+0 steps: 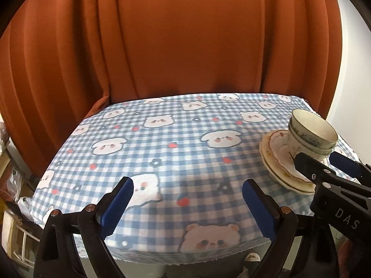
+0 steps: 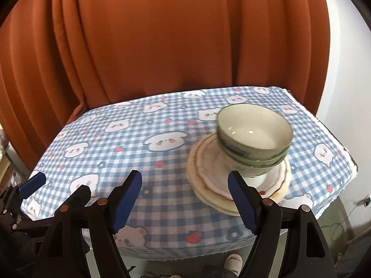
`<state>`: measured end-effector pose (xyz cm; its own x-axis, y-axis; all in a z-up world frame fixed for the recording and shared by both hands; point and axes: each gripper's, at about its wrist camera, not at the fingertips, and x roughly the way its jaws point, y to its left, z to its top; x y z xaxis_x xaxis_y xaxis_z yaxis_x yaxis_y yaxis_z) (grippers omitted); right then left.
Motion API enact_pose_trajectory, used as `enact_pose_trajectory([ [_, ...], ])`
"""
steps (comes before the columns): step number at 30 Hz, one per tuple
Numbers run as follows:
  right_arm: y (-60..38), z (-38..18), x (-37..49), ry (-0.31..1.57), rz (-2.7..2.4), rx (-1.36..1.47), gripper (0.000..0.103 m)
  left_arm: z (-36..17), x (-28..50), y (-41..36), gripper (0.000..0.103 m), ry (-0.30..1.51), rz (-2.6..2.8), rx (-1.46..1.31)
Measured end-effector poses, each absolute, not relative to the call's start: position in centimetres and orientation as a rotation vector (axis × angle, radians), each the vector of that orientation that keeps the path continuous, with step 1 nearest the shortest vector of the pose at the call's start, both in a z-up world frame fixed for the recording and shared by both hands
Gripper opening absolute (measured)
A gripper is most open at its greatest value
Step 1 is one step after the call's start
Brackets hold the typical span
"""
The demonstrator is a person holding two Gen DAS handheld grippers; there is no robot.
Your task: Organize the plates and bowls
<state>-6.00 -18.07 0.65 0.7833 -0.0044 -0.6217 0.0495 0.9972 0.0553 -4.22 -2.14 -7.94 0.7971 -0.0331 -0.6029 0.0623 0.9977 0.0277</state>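
Several green-rimmed bowls [image 2: 254,136] are nested and stand on a stack of cream plates with red rims [image 2: 208,173], right of centre on the blue checked tablecloth [image 2: 129,157]. My right gripper [image 2: 185,180] hangs open just in front and left of the stack, its right finger overlapping the plates' near rim in the picture; nothing sits between its pads. In the left wrist view the same bowls [image 1: 310,132] and plates [image 1: 274,153] sit at the right edge. My left gripper [image 1: 187,192] is open over bare cloth near the table's front, holding nothing.
An orange curtain [image 1: 185,41] hangs right behind the table. A white wall [image 2: 340,58] lies to the right. The cloth's frayed right edge [image 2: 347,153] is close to the stack. A slipper [image 2: 234,260] and a cable [image 2: 336,229] are on the floor.
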Motion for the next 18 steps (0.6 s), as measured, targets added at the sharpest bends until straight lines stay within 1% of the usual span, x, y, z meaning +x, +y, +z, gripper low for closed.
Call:
enact_pose_trajectory([
  [9,-16.4,0.9,-6.5,0.641,-0.018,0.048,0.08,-7.8,-4.8,-0.3,0.096,0.63,-0.025,0.007],
  [13,-16.2,1.0,-6.6,0.635,-0.029,0.033,0.08,-7.7,-4.8,0.2,0.099,0.624,-0.02,-0.022],
  [18,-16.5,1.0,-6.5,0.638,-0.038,0.038,0.08,-7.6,-4.9,-0.3,0.099,0.623,-0.033,-0.026],
])
